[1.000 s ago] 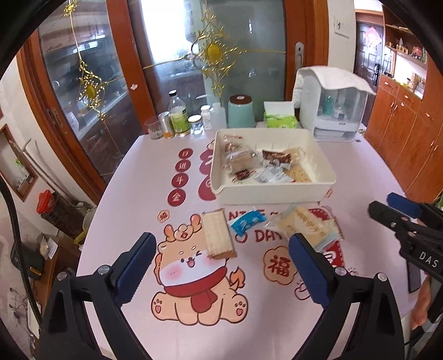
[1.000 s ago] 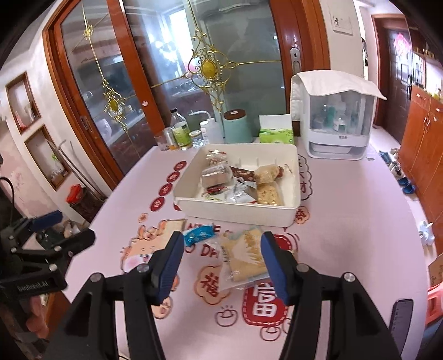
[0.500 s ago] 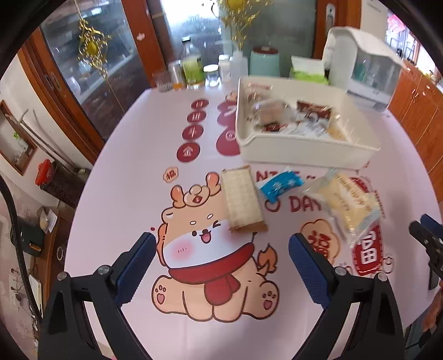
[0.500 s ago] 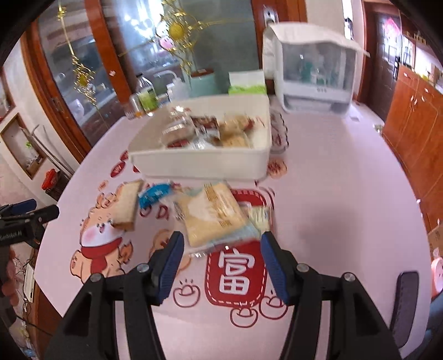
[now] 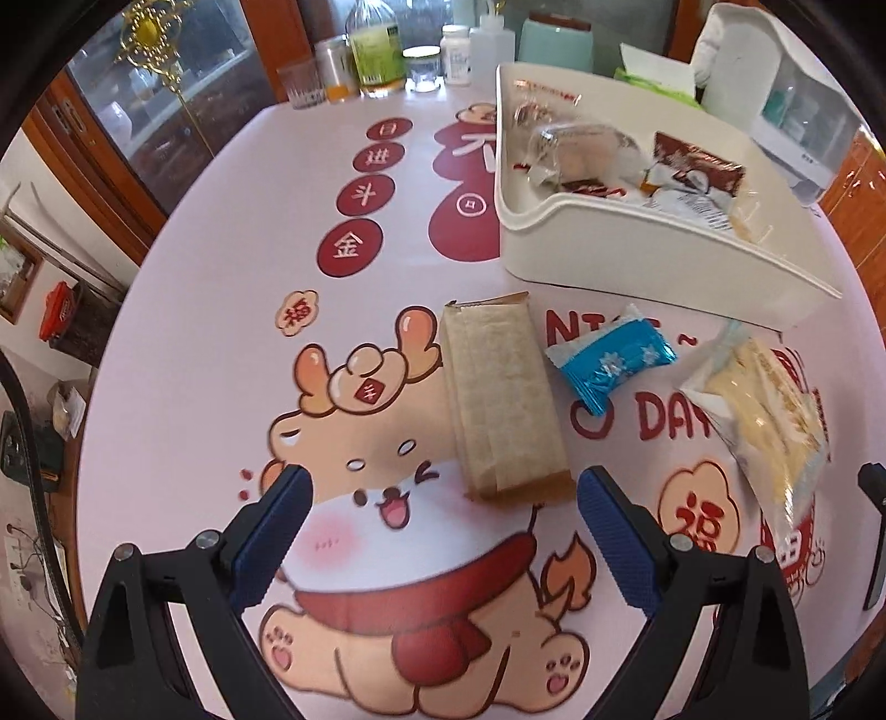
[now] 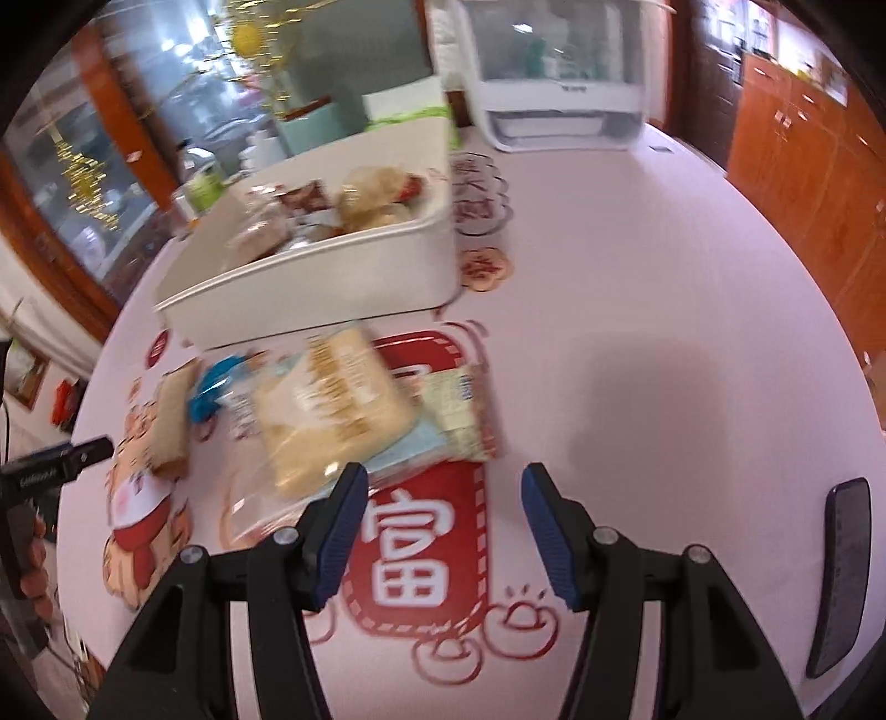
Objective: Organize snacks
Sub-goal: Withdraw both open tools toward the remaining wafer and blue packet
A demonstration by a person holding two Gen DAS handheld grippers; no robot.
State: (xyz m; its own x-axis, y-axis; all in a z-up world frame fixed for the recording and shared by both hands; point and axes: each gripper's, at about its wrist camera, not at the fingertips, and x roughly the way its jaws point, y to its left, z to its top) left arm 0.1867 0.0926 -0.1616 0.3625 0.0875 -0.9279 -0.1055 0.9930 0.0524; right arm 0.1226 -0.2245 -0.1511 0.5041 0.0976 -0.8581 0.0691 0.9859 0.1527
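A long tan wafer packet lies on the pink tablecloth just beyond my left gripper, which stands open and holds nothing. Right of it lie a small blue packet and a clear bag of yellow cake. A white bin with several wrapped snacks stands behind them. In the right wrist view my right gripper is open and empty, just short of the yellow cake bag and a small pale packet. The blue packet, the wafer packet and the white bin lie further left.
Bottles, jars and a glass line the table's far edge, with a teal canister and a white appliance behind the bin. A hand holds the left gripper at the table's left edge. Wooden cabinets stand to the right.
Both grippers have come down toward the table and tilted more steeply. The snacks look larger and nearer. Neither gripper's jaws have changed their width.
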